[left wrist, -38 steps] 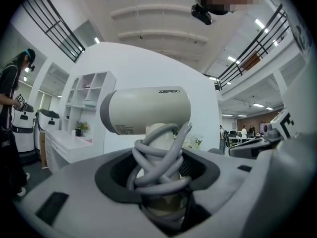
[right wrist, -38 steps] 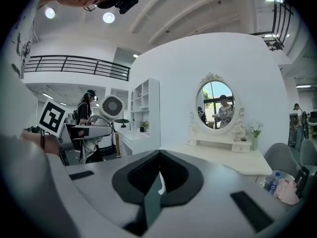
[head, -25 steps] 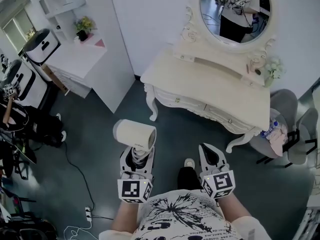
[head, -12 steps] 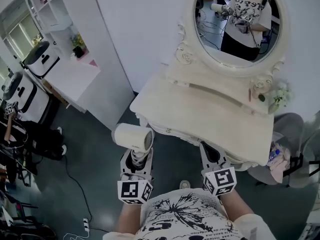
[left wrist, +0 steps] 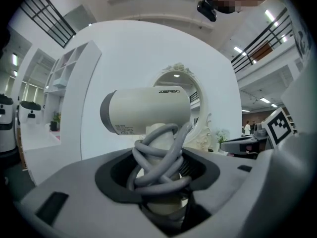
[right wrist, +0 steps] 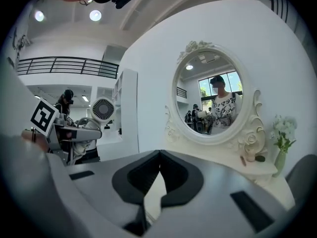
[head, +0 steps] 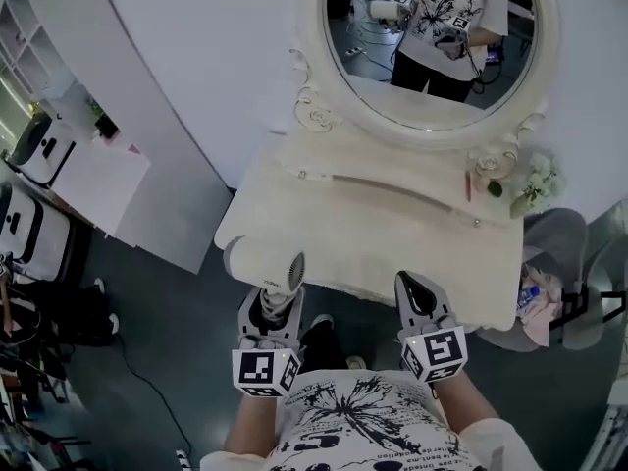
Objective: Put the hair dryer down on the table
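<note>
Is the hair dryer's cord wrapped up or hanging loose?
Wrapped up: the grey cord coils around the handle of the hair dryer, held in the left gripper.

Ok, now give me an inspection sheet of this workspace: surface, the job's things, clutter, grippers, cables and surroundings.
Surface: cream dressing table, its top mostly bare.
Job's things: hair dryer held upright by its handle, its barrel at the table's front left edge in the head view, not yet set down.
Clutter: flower vase at the back right of the table.
Grippers: left gripper shut on the hair dryer's handle; right gripper with jaws together, empty.
Cables: cord wound round the hair dryer's handle.
Surroundings: oval mirror behind the table, white cabinet at left, grey chair at right.
</note>
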The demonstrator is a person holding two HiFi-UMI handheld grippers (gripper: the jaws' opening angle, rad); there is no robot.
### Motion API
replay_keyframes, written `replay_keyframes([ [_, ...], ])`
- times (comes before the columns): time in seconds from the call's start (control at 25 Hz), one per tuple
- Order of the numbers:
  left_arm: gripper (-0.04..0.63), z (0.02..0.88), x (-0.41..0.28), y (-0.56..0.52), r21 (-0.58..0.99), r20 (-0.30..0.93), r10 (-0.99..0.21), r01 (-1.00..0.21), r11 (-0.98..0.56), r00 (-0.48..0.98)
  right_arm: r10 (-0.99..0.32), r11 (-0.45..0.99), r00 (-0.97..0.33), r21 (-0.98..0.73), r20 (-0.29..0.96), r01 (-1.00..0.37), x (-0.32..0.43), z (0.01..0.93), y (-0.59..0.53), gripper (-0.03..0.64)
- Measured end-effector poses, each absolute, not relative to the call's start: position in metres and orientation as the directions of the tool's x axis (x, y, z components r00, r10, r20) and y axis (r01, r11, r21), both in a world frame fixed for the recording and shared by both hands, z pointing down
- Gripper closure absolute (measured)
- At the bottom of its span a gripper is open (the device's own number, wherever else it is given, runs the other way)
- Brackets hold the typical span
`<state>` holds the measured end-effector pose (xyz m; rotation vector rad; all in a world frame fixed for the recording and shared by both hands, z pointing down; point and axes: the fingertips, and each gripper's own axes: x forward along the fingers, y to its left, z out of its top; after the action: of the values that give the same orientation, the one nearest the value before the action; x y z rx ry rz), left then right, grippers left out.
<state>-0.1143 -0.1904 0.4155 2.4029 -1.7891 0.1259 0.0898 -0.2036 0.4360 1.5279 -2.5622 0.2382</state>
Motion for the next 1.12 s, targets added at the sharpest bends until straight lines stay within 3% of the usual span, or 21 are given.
replay_keyframes([
  [0.56, 0.353, 0.451, -0.054, -0.366, 0.074, 0.258, -0.712, -0.748, -0.659, 0.653, -0.96, 0.14, -0.15, -0.059, 0.237, -0.988, 0.125, 0.442, -0.305, 0.6],
  [1.12, 0.353, 0.575, -0.016, -0.409, 0.042, 0.518, -0.355, -0.438, -0.898, 0.778, -0.946, -0.099, 0.066, -0.088, 0.319, -0.991, 0.132, 0.491, -0.33, 0.6],
])
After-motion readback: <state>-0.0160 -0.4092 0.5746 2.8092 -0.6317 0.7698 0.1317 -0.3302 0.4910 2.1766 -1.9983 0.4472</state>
